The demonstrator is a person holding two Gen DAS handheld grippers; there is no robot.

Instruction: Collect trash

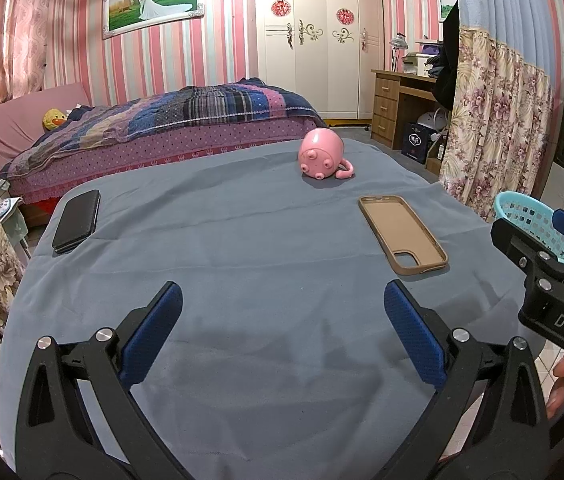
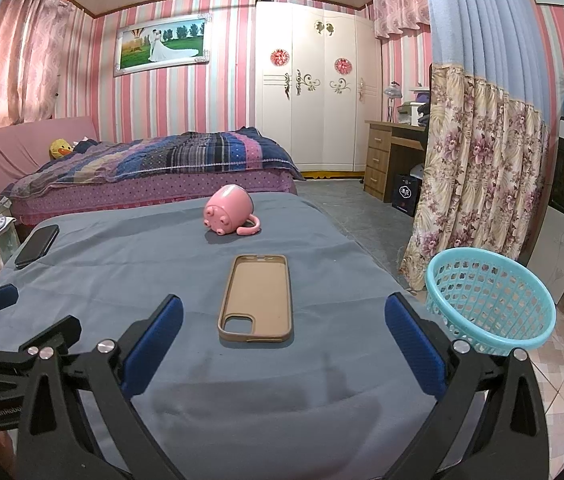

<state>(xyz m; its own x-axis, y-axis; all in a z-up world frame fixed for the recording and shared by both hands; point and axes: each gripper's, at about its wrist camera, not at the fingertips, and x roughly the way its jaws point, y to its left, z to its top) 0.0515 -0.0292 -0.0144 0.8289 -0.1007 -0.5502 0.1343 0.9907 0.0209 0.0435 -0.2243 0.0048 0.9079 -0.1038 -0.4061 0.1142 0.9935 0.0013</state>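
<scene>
A tan phone case [image 2: 255, 298] lies inside-up on the blue-grey tablecloth [image 2: 153, 264], just ahead of my right gripper [image 2: 284, 336], which is open and holds nothing. The case [image 1: 402, 234] also shows right of my left gripper [image 1: 282, 328], open and empty over bare cloth. A pink pig-shaped mug [image 1: 322, 154] [image 2: 229, 216] lies tipped over at the table's far side. A black phone [image 1: 77, 220] [image 2: 37, 246] rests at the far left corner. A turquoise mesh basket [image 2: 490, 304] [image 1: 534, 224] sits off the table's right edge, empty as far as shows.
The right gripper's body [image 1: 554, 280] crosses the left wrist view at the right edge, with a person's fingers [image 1: 562, 384] below it. Beyond the table stand a bed [image 2: 153, 176], a white wardrobe [image 2: 314, 108], a desk [image 2: 390, 152] and a floral curtain [image 2: 478, 184].
</scene>
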